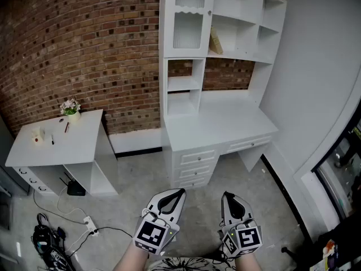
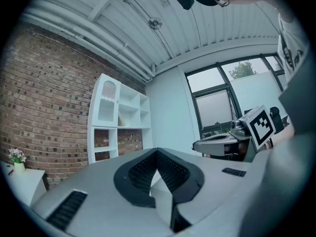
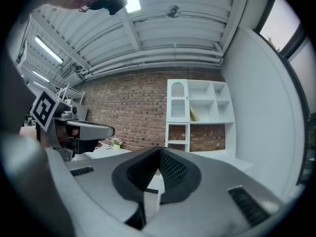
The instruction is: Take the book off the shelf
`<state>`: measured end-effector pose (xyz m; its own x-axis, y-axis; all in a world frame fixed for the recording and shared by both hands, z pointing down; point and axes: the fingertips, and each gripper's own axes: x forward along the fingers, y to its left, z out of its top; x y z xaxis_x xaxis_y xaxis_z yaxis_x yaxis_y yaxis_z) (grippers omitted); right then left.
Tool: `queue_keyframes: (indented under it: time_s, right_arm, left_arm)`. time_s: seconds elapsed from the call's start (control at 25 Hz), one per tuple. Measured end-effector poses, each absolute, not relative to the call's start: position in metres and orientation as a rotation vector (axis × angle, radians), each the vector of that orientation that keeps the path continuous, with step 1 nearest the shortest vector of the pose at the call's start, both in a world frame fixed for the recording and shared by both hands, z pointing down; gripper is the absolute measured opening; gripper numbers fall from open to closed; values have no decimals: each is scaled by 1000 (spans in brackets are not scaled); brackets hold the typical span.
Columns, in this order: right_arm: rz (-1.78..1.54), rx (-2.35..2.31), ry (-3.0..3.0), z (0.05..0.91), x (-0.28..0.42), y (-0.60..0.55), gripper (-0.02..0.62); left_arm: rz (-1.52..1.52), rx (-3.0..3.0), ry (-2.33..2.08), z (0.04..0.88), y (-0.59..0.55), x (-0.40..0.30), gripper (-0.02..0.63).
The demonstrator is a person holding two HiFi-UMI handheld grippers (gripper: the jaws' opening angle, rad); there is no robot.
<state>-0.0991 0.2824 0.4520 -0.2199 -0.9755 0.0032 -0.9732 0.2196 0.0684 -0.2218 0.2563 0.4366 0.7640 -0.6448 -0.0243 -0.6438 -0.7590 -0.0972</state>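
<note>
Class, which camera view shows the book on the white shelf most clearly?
The head view: there the book leans in an upper compartment of the shelf unit, largest and with nothing in front of it. The right gripper view shows the book smaller; the left gripper view shows only a thin sliver.

brick wall (image 1: 84, 44): rough, matt, red-brown with pale mortar joints. shelf (image 1: 237, 21) and desk surface (image 1: 217, 120): smooth white, painted or laminate, low sheen. door panes (image 1: 188, 31) look fluted, translucent. book (image 1: 215, 41): tan cover, paper-like, matt. floor (image 1: 130, 179): grey, mottled, concrete-like. left gripper (image 1: 179, 192) and right gripper (image 1: 227, 196): matt grey plastic shells; fingers (image 2: 140, 172) lined with black ribbed pads
</note>
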Motion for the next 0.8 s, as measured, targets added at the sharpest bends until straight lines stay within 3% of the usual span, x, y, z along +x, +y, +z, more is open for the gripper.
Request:
queue_keyframes:
  time_s: [0.8]
  right_arm:
    - [23,1950,-2336,477,-68,265,5]
  left_arm:
    - [-90,-2934,1060,462,241,-198,3]
